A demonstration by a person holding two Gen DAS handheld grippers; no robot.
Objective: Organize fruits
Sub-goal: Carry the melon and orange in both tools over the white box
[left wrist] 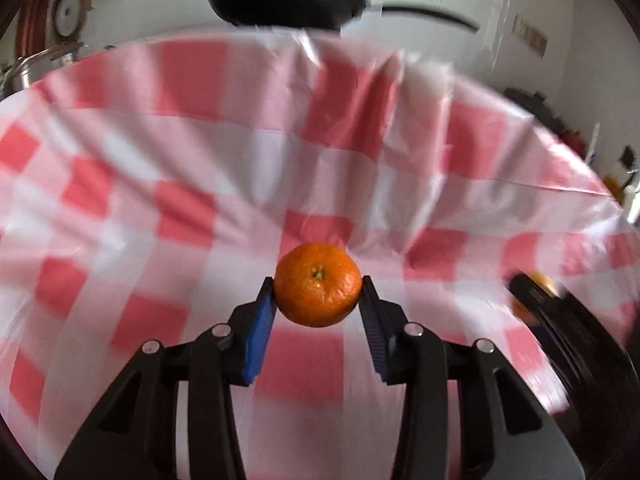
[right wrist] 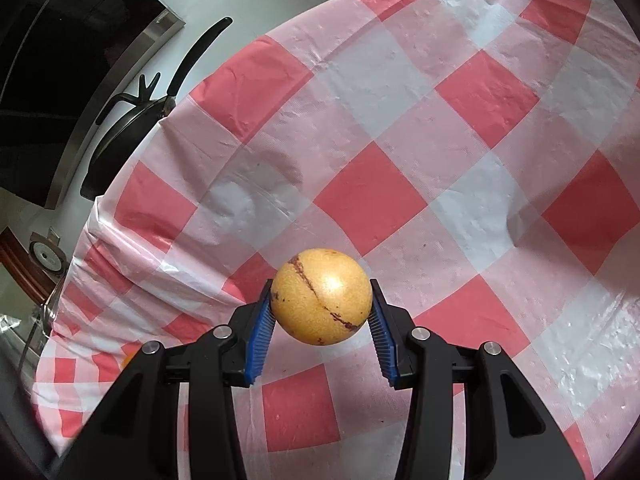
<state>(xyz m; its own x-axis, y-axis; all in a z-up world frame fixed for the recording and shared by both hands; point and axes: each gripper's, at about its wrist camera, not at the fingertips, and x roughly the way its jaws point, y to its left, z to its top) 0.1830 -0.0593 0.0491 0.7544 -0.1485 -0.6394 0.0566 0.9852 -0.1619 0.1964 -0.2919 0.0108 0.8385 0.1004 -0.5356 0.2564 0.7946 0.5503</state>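
we note left gripper (left wrist: 318, 286) clamped on mandarin (left wrist: 318, 284), lifted clear of tabletop (left wrist: 168, 152). right gripper (right wrist: 322, 300) holds yellow round fruit (right wrist: 321, 297) aloft. risk: pads grip only at fruit sides; smooth round skins may slip, drop, roll off.

Your left gripper (left wrist: 318, 294), matte black angular arms, ribbed blue pads (left wrist: 256, 344), round silver screws, your right gripper (right wrist: 322, 300) seemingly identical, sharper in view
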